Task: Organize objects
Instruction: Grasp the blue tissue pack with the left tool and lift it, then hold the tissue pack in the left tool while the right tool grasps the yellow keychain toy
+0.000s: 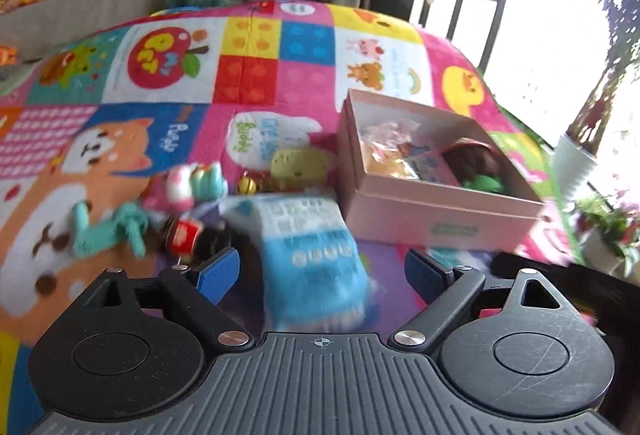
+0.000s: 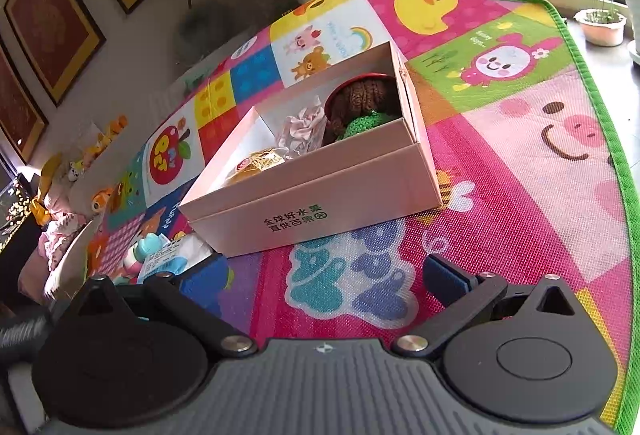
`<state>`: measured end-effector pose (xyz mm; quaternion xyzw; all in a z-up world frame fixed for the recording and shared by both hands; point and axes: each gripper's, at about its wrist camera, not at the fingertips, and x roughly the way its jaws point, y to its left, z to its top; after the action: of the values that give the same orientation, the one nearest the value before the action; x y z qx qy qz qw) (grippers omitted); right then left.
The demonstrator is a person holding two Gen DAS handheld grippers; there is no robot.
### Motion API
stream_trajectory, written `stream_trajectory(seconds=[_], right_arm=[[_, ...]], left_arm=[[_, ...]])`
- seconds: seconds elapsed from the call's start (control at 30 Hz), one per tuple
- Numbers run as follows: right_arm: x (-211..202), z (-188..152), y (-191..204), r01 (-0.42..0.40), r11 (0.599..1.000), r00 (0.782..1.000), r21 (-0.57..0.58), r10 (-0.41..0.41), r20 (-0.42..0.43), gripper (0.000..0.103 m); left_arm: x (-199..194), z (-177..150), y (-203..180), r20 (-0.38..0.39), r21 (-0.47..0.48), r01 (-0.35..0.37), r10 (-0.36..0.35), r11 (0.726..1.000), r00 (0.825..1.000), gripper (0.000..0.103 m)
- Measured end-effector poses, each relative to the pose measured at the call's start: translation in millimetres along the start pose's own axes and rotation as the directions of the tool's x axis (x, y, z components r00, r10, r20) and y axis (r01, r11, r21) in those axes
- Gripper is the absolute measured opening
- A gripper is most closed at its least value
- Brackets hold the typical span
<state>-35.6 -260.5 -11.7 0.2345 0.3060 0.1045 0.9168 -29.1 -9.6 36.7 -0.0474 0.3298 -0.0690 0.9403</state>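
A pink cardboard box (image 1: 440,211) (image 2: 320,203) stands open on the colourful play mat (image 1: 280,75) (image 2: 520,155). Inside lie a brown knitted toy (image 1: 476,159) (image 2: 360,99), a pink ruffled item (image 2: 302,127) and a yellow packet (image 2: 256,163). A blue-and-white packet (image 1: 312,255) lies blurred between the jaws of my left gripper (image 1: 320,271), which is open just above it. It also shows in the right wrist view (image 2: 168,259). Left of it lie a teal scooter toy (image 1: 108,231), a pink-and-teal toy (image 1: 192,183), a small dark bottle (image 1: 188,235) and a yellow-green toy (image 1: 300,163). My right gripper (image 2: 328,275) is open and empty in front of the box.
Potted plants (image 1: 600,227) (image 2: 602,25) stand by the bright window at the right. Plush toys (image 2: 72,195) line the wall at the left, under framed pictures (image 2: 48,19). The mat's green edge (image 2: 596,107) runs along the right.
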Motion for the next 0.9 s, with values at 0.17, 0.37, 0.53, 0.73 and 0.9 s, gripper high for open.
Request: stream_trajectory(seconds=[0.17, 0.37, 0.53, 0.73, 0.9], right_arm=[[-1.7, -2.4, 6.2, 0.022, 0.999, 1.0, -0.035, -0.022, 0.018, 0.103], [4.8, -3.4, 16.0, 0.048, 0.994, 0.999, -0.097, -0.05, -0.017, 0.103], [10.7, -8.3, 43.1, 0.069, 0.964, 0.996, -0.258, -0.081, -0.038, 0.103], [12.8, 11.5, 137.5, -0.018, 0.842, 0.999, -0.539, 0.001, -0.032, 0.103], [82.5, 62.1, 199.4, -0.041, 0.845, 0.988, -0.534, -0.043, -0.145, 0.091]], left_arm=[[36.4, 3.9, -1.8, -0.023, 0.031, -0.058, 0.059, 0.998, 0.998, 0.079], [11.1, -15.4, 21.0, -0.059, 0.003, 0.045, -0.045, 0.999, 0.997, 0.057], [-34.7, -46.1, 51.1, -0.045, 0.013, 0.072, -0.072, 0.997, 0.996, 0.056], [-50.0, -50.4, 116.3, 0.029, -0.116, -0.022, 0.026, 0.993, 0.999, 0.056], [-51.5, -54.3, 131.6, 0.061, -0.116, 0.073, -0.067, 0.991, 0.996, 0.056]])
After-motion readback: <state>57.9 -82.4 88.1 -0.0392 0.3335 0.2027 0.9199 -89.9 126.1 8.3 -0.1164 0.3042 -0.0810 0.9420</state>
